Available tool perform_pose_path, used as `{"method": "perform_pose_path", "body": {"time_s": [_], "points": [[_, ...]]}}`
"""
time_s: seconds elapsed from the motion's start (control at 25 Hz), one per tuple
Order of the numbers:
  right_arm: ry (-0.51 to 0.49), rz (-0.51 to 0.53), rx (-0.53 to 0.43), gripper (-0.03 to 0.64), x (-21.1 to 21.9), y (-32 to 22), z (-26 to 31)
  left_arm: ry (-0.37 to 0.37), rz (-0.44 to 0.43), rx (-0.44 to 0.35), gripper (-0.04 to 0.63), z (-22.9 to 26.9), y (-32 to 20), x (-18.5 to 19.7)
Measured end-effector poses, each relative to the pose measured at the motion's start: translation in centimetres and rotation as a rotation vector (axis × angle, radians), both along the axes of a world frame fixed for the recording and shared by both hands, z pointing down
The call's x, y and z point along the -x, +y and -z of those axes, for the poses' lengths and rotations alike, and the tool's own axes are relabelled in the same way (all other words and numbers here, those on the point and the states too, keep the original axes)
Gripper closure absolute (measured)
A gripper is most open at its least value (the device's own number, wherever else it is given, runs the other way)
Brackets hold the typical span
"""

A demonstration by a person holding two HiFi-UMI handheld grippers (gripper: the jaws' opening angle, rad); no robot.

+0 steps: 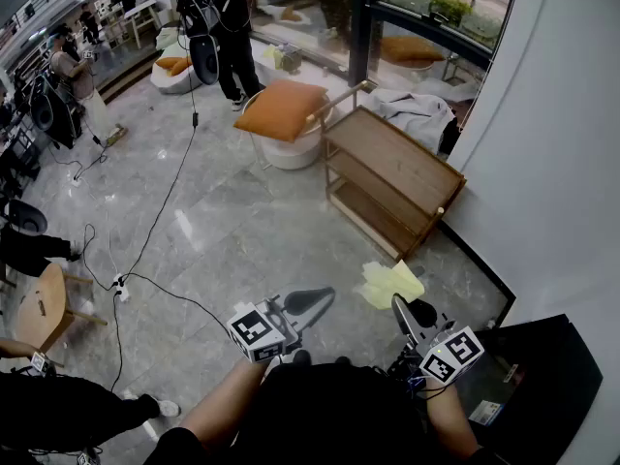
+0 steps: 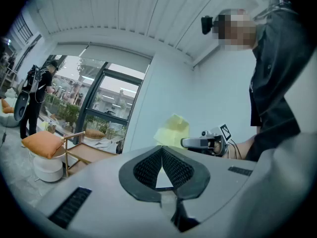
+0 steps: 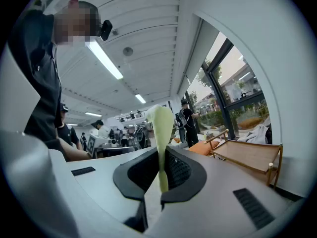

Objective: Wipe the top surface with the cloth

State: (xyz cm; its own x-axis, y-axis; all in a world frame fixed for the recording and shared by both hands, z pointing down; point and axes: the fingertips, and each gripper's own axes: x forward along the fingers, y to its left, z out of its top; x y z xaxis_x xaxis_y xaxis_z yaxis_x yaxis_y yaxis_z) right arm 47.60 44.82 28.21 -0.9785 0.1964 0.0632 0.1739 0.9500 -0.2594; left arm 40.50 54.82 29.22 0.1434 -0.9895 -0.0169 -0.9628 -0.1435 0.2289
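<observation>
A pale yellow cloth hangs from my right gripper, which is shut on it; in the right gripper view the cloth stands pinched between the jaws of the right gripper. My left gripper is beside it, shut with nothing held; in its own view the left gripper has its tips touching. The left gripper view also shows the cloth ahead. Both grippers are held at waist height, well short of the low wooden shelf unit, whose top board is bare.
An orange cushion lies on a white round stool left of the shelf. Cables trail over the grey tiled floor. A black case stands at my right by the white wall. A wooden stool and several people are at the left and back.
</observation>
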Motion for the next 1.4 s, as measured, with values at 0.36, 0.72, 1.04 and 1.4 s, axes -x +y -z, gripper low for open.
{"method": "perform_pose_path", "body": {"time_s": [0.36,0.72,1.04,1.4], "points": [[-0.024,-0.014,0.000,0.584,0.0,0.1,0.4,0.037,0.010,0.008,0.583,-0.1,0.9,-0.7],[-0.024,0.007,0.042,0.583,2.1,-2.0,-1.4,0.070,0.053,0.007,0.583,-1.6,-1.0,1.1],[0.030,0.013,0.032,0.583,8.6,-6.4,-2.5,0.120,0.072,0.031,0.583,-3.4,-5.7,9.2],[0.107,-0.014,0.066,0.583,20.2,-11.1,-2.2,0.139,0.015,-0.012,0.583,-2.6,-12.5,21.5]]}}
